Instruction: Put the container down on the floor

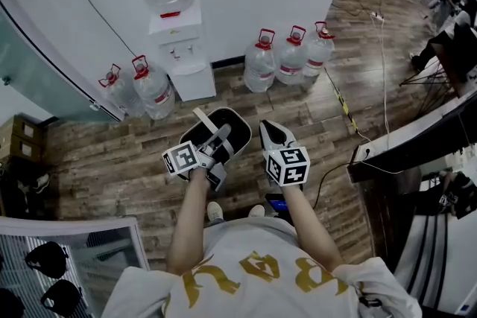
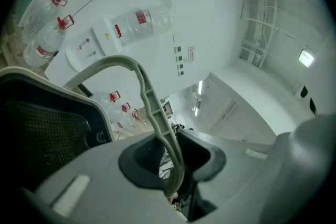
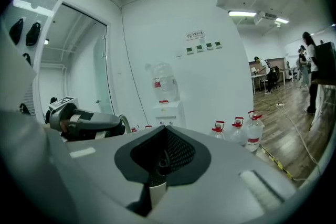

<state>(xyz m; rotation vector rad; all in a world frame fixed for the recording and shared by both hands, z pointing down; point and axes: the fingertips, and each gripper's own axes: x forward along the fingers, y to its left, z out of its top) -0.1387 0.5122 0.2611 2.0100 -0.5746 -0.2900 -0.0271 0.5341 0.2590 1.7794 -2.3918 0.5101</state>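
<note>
A dark container (image 1: 223, 132) with a pale rim hangs by its pale bail handle (image 1: 203, 121) in front of me, above the wooden floor. My left gripper (image 1: 216, 143) is shut on that handle. In the left gripper view the handle (image 2: 153, 107) runs down between the closed jaws, and the container's dark mesh wall (image 2: 44, 131) fills the left side. My right gripper (image 1: 273, 132) is just to the right of the container and is shut with nothing in it; its jaws (image 3: 157, 173) meet. The left gripper (image 3: 79, 122) also shows at the left of the right gripper view.
A white water dispenser (image 1: 181, 48) stands against the wall ahead. Water bottles flank it: three at the right (image 1: 289, 56) and two at the left (image 1: 138, 89). A cable (image 1: 350, 119) trails over the floor at the right, beside a dark desk edge (image 1: 417, 141). A glass cabinet (image 1: 82, 249) is at my lower left.
</note>
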